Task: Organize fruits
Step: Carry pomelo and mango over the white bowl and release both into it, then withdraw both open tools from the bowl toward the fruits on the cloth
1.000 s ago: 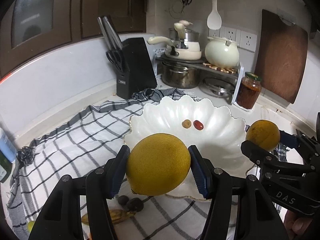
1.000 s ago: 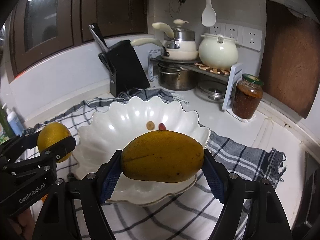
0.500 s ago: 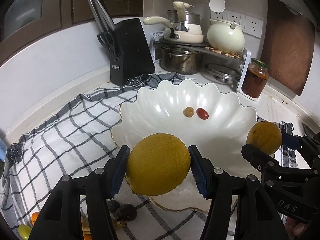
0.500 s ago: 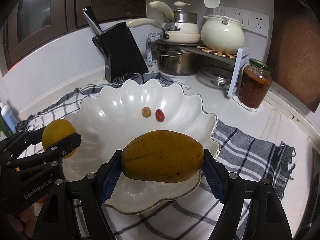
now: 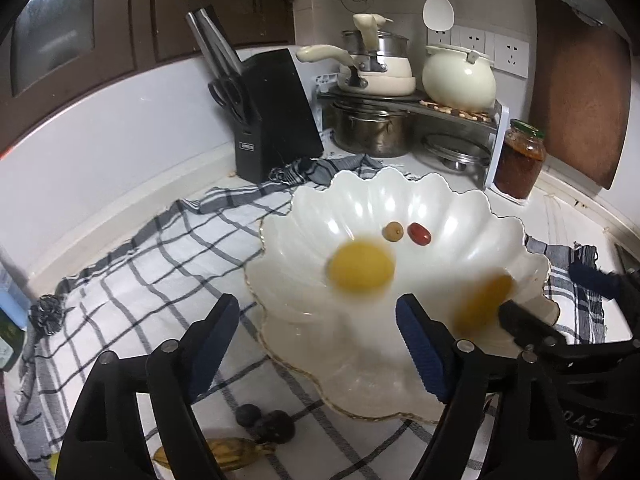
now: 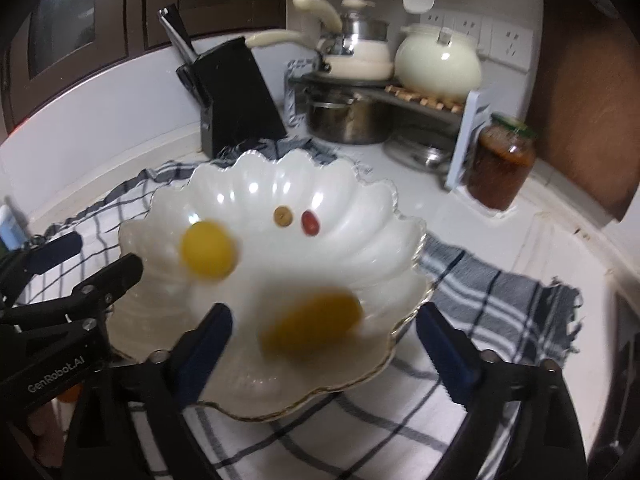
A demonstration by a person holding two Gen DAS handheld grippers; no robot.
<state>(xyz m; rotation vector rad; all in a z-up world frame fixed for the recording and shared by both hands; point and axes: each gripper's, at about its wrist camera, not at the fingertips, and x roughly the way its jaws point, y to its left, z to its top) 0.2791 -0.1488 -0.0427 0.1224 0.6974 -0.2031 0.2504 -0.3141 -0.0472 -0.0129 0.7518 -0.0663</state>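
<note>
A: Start big. The cloth fills the lower left of the left wrist view, and the bowl sits on it, centre to right.

B: And the fruit?

A: Both pieces are blurred inside the bowl. The orange is at mid-frame, below the two small fruits. The mango is low centre in the right wrist view, near the front rim.

B: So the tongs let go?

A: Yes. The left gripper has just been opening, its blue pads stand apart with nothing between them. The right gripper has likewise just spread, and it is released too, with the mango ahead of its pads.

B: What could go wrong?

A: My guess: the mango is close to the scalloped front edge, so it may roll or bounce out onto the cloth. The orange is round and could knock the brown berry and the red one around.

B: Anything left over?

A: Dark fruits and a yellowish piece lie on the cloth at the bottom, outside the bowl. Reaching them past the rim risks nudging the bowl.
</note>
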